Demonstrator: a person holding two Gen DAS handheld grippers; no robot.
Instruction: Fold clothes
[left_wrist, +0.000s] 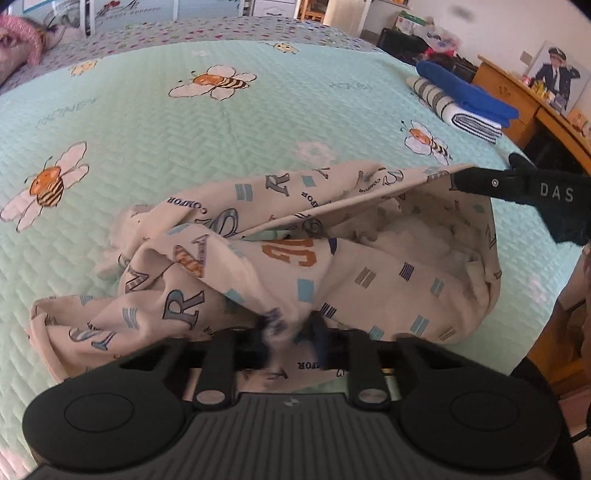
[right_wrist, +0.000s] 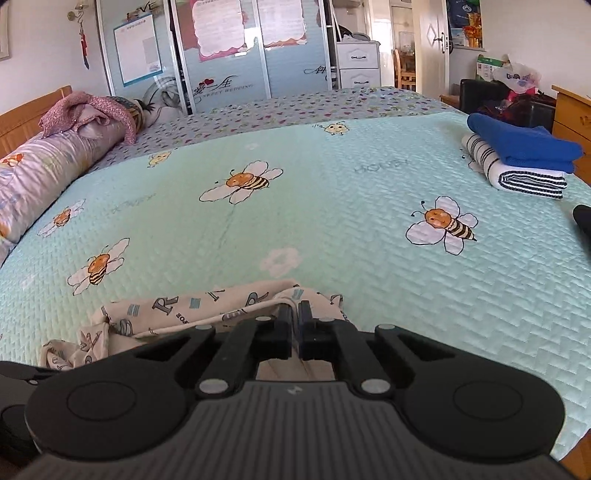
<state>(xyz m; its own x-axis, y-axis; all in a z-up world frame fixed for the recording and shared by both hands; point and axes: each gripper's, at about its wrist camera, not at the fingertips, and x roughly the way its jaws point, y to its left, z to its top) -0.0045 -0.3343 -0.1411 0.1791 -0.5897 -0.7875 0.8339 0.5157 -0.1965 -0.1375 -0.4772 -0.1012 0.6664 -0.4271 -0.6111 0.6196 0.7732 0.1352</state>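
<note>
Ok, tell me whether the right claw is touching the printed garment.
Touching. The right wrist view shows the right claw shut on the printed garment, its edge pinched between the fingers.

I see the garment (left_wrist: 280, 254) lying crumpled on the bedspread (left_wrist: 184, 122) at its near edge; two folded towels (right_wrist: 517, 162), one atop the other, sit far right
</note>
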